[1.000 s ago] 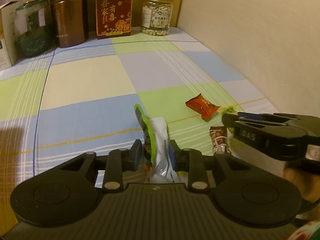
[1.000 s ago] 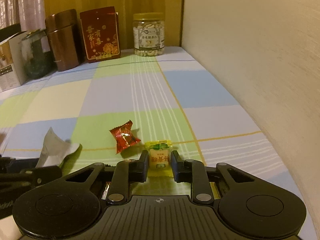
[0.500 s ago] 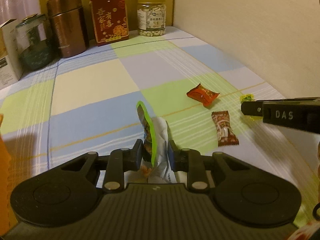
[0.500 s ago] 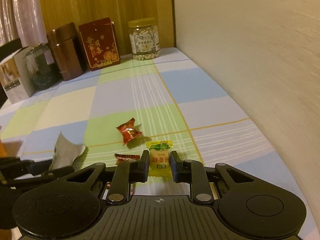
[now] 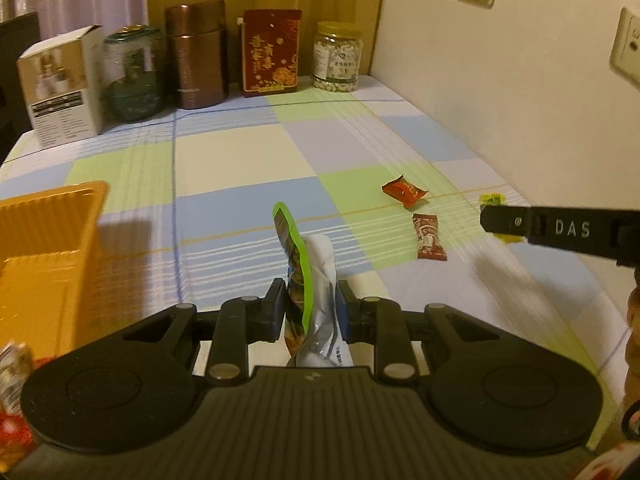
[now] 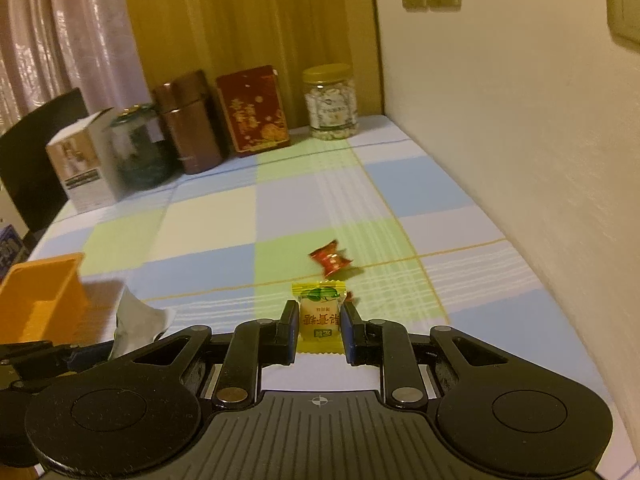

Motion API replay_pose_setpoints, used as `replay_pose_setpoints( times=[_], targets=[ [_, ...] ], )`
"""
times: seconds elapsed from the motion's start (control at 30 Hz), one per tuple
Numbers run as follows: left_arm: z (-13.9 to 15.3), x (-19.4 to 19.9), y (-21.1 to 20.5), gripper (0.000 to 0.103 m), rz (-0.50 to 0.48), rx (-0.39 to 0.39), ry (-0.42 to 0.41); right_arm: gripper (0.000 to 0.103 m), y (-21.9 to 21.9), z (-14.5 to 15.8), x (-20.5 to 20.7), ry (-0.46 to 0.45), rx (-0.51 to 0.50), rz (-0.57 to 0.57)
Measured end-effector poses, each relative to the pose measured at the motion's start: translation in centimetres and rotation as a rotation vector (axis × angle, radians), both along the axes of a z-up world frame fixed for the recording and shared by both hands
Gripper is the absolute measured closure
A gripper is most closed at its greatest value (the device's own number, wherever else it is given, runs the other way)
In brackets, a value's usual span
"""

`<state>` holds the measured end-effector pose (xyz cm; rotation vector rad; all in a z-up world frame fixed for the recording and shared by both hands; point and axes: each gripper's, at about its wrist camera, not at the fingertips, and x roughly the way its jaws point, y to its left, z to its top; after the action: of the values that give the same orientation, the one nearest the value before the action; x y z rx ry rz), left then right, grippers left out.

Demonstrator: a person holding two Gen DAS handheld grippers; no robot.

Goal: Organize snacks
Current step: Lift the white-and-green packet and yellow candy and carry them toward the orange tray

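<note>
My left gripper [image 5: 310, 304] is shut on a green-edged, silvery snack pouch [image 5: 312, 280] that stands up between its fingers, lifted off the checked tablecloth [image 5: 240, 160]. In the right wrist view my right gripper [image 6: 320, 330] is shut on a yellow wrapped candy [image 6: 319, 320], also raised above the cloth. On the cloth lie a red candy [image 5: 404, 190] and a brown candy bar [image 5: 429, 237]; the red candy [image 6: 332, 261] also shows ahead of the right gripper. An orange tray [image 5: 44, 256] sits at the left, with its corner [image 6: 40, 296] in the right wrist view.
Along the back stand a white box [image 5: 60, 84], a dark green jar [image 5: 134, 74], a brown canister [image 5: 196, 56], a red packet [image 5: 272, 50] and a jar of nuts [image 5: 338, 56]. A wall [image 5: 500, 80] with sockets borders the right side.
Both grippers have risen and pulled back with their snacks held. The orange tray has come into view at the left, and more of the back row and wall sockets shows.
</note>
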<state>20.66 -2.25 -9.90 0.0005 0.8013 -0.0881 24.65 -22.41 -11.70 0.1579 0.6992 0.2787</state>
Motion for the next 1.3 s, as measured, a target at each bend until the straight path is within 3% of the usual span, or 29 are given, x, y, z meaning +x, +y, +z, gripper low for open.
replay_pose_setpoints(
  times=[0.67,1.3],
  targets=[
    [5.9,-11.3,3.5,0.080,0.071,-0.028,-0.034,0.081,4.8,4.3,-12.0,-0.019,0.018,0.091],
    [8.3,-18.1,7.7,0.080,0.132,-0.036,-0.058,0.081,9.9,6.4,-17.4,-0.054,0.016,0.196]
  ],
)
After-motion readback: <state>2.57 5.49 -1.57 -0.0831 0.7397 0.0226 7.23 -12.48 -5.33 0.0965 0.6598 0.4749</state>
